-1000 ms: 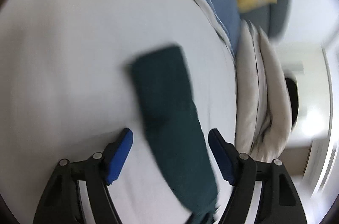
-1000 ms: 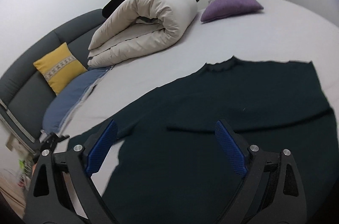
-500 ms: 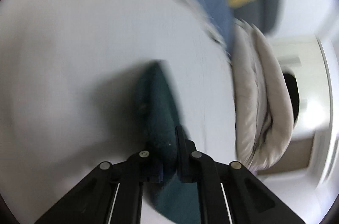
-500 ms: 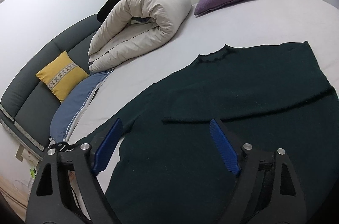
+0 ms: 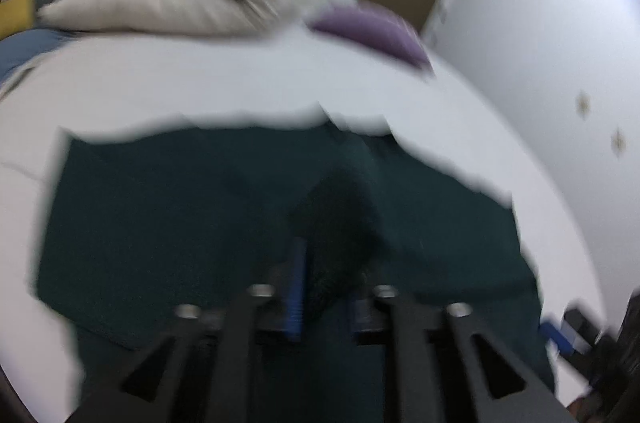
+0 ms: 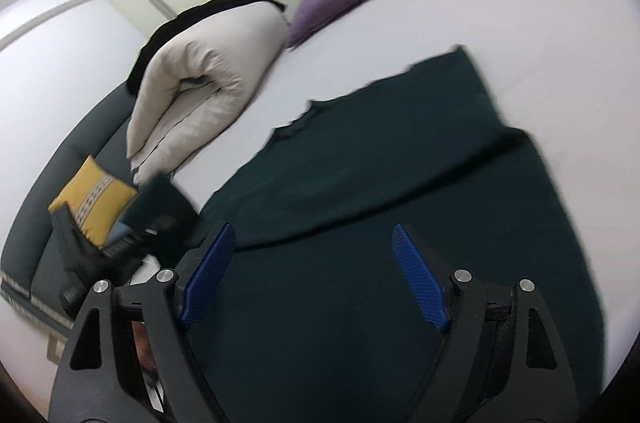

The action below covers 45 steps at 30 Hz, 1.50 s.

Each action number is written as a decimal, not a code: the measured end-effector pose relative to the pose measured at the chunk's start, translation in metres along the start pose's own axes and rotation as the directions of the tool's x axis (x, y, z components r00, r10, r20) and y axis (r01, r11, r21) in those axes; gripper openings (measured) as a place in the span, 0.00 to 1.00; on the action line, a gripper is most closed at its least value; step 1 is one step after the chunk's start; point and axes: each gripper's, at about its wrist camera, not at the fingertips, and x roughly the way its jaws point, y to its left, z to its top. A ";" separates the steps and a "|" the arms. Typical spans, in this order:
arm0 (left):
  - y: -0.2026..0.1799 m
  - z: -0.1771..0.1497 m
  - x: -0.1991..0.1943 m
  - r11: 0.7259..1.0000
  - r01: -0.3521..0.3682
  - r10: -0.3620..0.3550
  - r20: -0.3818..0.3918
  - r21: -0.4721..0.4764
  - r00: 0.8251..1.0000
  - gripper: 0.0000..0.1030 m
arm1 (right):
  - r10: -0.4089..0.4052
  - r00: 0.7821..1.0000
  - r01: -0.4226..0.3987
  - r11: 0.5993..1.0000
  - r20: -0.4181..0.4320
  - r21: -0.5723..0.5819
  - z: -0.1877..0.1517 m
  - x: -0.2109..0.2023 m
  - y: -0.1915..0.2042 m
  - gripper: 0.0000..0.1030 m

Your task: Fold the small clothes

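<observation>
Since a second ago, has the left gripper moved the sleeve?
Yes. The left gripper has carried the sleeve from the bare sheet over the sweater body.

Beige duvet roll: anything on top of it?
A black garment lies along the top of the beige duvet roll. Its far side, and anything behind the roll, is hidden.

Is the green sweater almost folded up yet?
Not yet. One sleeve already lies folded across the dark green sweater. Right now the left gripper is shut on the other sleeve, lifted above the sweater's body. The right gripper is open over the sweater, holding nothing. Still to do: lay that sleeve down and fold the body, which is spread on the bed.
</observation>
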 end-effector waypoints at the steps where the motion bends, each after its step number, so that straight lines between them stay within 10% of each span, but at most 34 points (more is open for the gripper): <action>1: -0.008 -0.008 0.008 1.000 0.003 -0.002 -0.030 0.010 1.000 0.46 | -0.011 1.000 0.011 1.000 -0.006 0.013 0.002 0.001 -0.008 0.78; 4: -0.012 -0.025 0.001 1.000 -0.029 0.030 -0.031 0.012 0.999 0.84 | -0.020 0.998 0.024 0.997 -0.057 0.076 0.005 0.008 -0.037 0.80; 7: -0.002 -0.040 -0.035 1.000 0.015 -0.015 0.017 0.020 1.000 0.91 | 0.009 0.994 0.003 0.994 -0.105 0.112 0.005 0.024 -0.048 0.80; 15: 0.100 -0.038 -0.086 0.975 0.059 -0.033 0.121 -0.213 0.992 0.89 | 0.118 0.958 -0.114 0.993 -0.263 0.033 0.001 0.113 0.016 0.77; 19: 0.136 -0.030 -0.099 0.964 0.024 0.017 0.152 -0.265 0.988 0.89 | -0.037 0.934 0.003 0.995 -0.356 -0.095 -0.015 0.171 0.051 0.74; 25: 0.167 -0.017 -0.107 0.950 0.013 0.047 0.185 -0.312 0.982 0.84 | -0.172 0.928 0.075 0.955 -0.331 -0.286 -0.018 0.182 0.089 0.08; 35: 0.166 0.025 -0.082 0.954 -0.039 0.096 0.178 -0.299 0.979 0.82 | -0.092 0.989 0.037 0.911 -0.114 -0.411 0.072 0.105 0.107 0.06; 45: 0.158 0.062 -0.003 0.961 -0.179 0.191 0.034 -0.213 0.981 0.67 | -0.218 0.954 0.149 0.942 -0.207 -0.302 0.090 0.165 -0.011 0.07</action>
